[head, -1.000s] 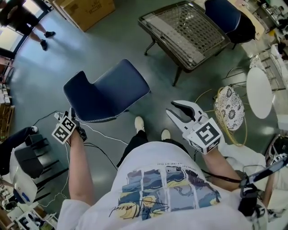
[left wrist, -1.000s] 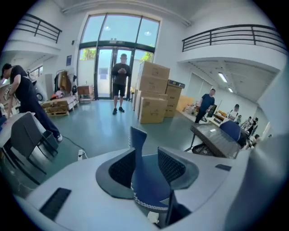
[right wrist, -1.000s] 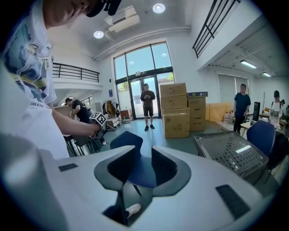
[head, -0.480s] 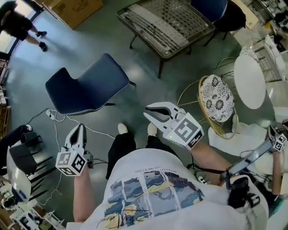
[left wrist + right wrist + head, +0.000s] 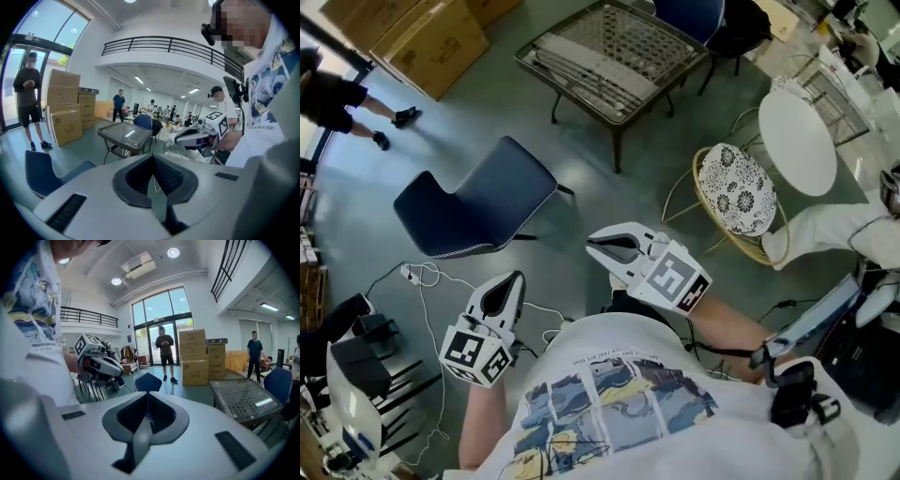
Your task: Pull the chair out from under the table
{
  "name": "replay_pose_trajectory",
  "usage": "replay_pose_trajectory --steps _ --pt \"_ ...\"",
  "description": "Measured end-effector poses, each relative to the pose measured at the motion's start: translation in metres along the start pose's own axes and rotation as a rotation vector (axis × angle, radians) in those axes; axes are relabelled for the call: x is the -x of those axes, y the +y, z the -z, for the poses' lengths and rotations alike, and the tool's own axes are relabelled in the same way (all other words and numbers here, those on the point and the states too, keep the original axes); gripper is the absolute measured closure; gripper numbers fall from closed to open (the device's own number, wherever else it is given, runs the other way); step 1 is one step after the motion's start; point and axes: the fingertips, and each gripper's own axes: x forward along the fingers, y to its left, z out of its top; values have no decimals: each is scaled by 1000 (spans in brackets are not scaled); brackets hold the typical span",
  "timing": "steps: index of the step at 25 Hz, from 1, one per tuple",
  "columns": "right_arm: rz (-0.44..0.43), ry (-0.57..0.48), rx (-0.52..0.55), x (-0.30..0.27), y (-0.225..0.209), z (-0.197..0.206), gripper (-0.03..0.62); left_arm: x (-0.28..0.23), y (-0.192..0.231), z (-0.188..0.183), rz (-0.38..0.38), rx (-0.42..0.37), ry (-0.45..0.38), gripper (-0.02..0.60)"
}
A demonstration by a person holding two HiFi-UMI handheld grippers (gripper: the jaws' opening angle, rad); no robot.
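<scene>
1. Navy-blue upholstery marks the chair (image 5: 478, 202), which stands in the open on the floor (image 5: 609, 187), well apart from the mesh-topped table (image 5: 565, 89) and turned side-on to it; the pull-out looks complete.
2. The left gripper (image 5: 514, 278) and the right gripper (image 5: 592, 246) hover near the person's body, each with its jaws pressed together on nothing, neither touching the chair.
3. Risk, as judged: a loose white cable (image 5: 431, 277) lies just beside the chair's base. Any further drag that way could snag a leg and tip the seat or yank the cable.
4. A bystander (image 5: 337, 98) stands beyond the chair, so a hard shove could send it sliding towards them over what looks like a smooth, glossy surface.
5. The room is a high, bright hall with a grey-green floor. Cardboard boxes (image 5: 431, 42) are stacked near the glass doors, and a wicker chair (image 5: 733, 192) sits beside a round white table (image 5: 797, 141).
</scene>
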Motion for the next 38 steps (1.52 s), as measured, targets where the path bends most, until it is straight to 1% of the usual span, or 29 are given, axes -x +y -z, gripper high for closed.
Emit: replay_pose_trajectory --steps 2,5,11,16,20,25,29,38 --pt "2 -2 11 -9 18 -4 574 18 0 3 23 -1 -13 572" --pt "1 9 28 -23 49 -8 574 46 -2 18 54 15 -35 572" --pt "-21 28 45 -35 121 -20 576 112 -19 47 72 22 -50 572" --pt "-27 42 50 -58 180 -24 576 167 -9 78 82 40 -48 572" --pt "-24 49 57 -69 213 -24 577 193 -7 98 95 42 -47 572" --pt "-9 66 91 -77 238 -27 580 216 -6 112 107 39 -53 572" --pt "-6 74 96 -85 251 -29 580 227 1 119 109 40 -57 572" --pt "11 87 100 -87 251 -32 580 228 7 120 121 38 -62 572"
